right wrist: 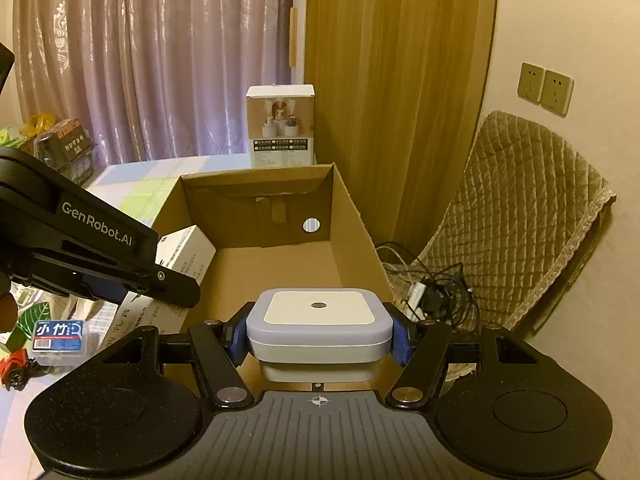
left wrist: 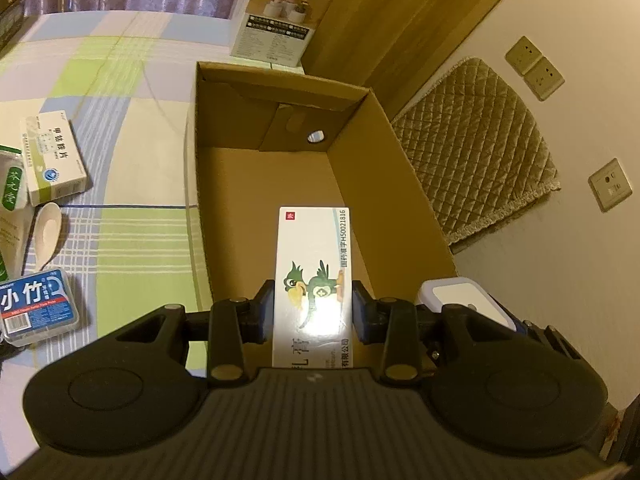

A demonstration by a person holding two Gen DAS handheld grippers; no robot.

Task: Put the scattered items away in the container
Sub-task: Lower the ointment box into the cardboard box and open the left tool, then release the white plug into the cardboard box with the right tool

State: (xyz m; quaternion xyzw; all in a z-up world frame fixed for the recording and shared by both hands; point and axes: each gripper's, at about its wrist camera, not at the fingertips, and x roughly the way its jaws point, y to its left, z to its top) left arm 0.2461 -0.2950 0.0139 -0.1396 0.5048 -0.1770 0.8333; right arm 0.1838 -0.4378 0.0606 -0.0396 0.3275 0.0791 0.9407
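My left gripper (left wrist: pixel 313 310) is shut on a long white ointment box with a green parrot (left wrist: pixel 314 280) and holds it over the open cardboard box (left wrist: pixel 404 160). My right gripper (right wrist: pixel 319 334) is shut on a square white container with a lavender lid (right wrist: pixel 318 326) at the near edge of the cardboard box (right wrist: pixel 360 216). In the right wrist view the left gripper (right wrist: pixel 176 286) comes in from the left with the ointment box (right wrist: pixel 186 254). The container also shows in the left wrist view (left wrist: pixel 460 298).
On the checked tablecloth (left wrist: pixel 132 216) lie a white-green medicine box (left wrist: pixel 54 158), a white spoon (left wrist: pixel 48 232) and a blue floss-pick case (left wrist: pixel 38 306). A tall product box (left wrist: pixel 282 16) stands behind the cardboard box. A quilted cushion (right wrist: pixel 520 216) and cables (right wrist: pixel 432 288) are on the right.
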